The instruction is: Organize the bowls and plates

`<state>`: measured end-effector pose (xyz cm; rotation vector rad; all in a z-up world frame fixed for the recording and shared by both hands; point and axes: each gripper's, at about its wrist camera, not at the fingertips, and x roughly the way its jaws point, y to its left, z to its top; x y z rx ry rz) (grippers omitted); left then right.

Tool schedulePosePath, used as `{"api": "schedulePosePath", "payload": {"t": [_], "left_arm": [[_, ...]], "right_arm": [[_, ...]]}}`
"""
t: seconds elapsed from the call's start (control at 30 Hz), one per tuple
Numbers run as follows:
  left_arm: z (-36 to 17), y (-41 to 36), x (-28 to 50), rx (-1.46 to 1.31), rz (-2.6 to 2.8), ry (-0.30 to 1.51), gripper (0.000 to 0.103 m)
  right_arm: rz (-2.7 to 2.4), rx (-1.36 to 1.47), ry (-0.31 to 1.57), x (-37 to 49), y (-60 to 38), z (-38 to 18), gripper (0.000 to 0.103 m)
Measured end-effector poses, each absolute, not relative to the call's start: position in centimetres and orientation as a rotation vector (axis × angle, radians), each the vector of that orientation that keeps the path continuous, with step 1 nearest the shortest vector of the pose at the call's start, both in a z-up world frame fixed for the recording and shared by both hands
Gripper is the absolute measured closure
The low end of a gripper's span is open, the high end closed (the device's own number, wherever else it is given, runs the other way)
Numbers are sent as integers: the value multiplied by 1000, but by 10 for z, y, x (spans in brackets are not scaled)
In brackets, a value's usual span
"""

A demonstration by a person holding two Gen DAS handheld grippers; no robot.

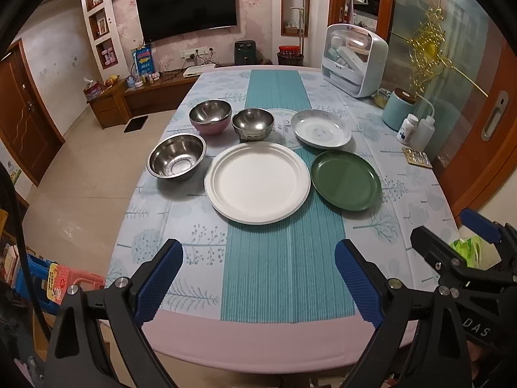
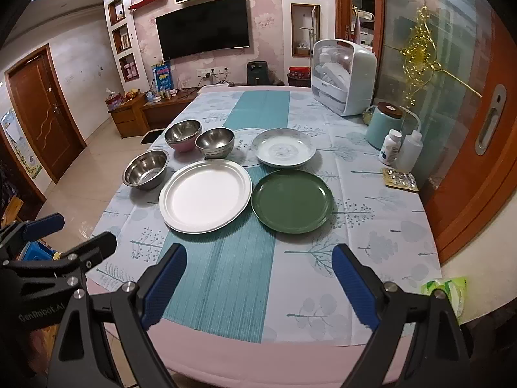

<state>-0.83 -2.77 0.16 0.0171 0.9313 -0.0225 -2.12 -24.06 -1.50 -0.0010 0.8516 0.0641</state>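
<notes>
A large white plate lies mid-table, with a green plate to its right and a patterned pale plate behind that. Three steel bowls stand apart: a plain one at the left, a pink-sided one and a silver one behind. My left gripper and right gripper are both open and empty, above the table's near edge, well short of the dishes.
A white dish-drying cabinet, a pale blue canister, a pill bottle, a squeeze bottle and blister packs stand along the table's right side. A green packet lies at the near right corner.
</notes>
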Motion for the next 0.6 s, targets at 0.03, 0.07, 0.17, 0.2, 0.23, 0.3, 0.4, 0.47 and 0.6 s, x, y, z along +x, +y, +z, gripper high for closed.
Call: {"api": "schedulePosePath", "payload": {"t": [0.03,0.07,0.17,0.2,0.23,0.3,0.4,0.47,0.6], "left_arm": [[2,-26,-6,15,-24,930,9],[2,-25,-3,13,-28,928,9],[1,-20,10,10,-45,930,9],[0,-19,13,7,-50,932,9],[-1,-17,19,2,-58,934,9],[-2,-12,28,-2,-61,934,9],[-6,-1,45,0,-51,933,9],[-11,9,61,-2,-38,939,9],[-27,30,94,-21,-13,969,9]], "right_arm": [[65,-2,857,-18,-239,-16,11],[64,-3,862,-15,-238,-17,11],[61,1,867,-9,-234,-17,11],[59,3,870,-4,-233,-17,11],[59,2,870,-3,-232,-17,11],[57,3,864,6,-229,-17,11],[56,2,881,25,-223,-22,11],[65,17,899,40,-221,-27,11],[63,2,921,78,-216,-39,22]]}}
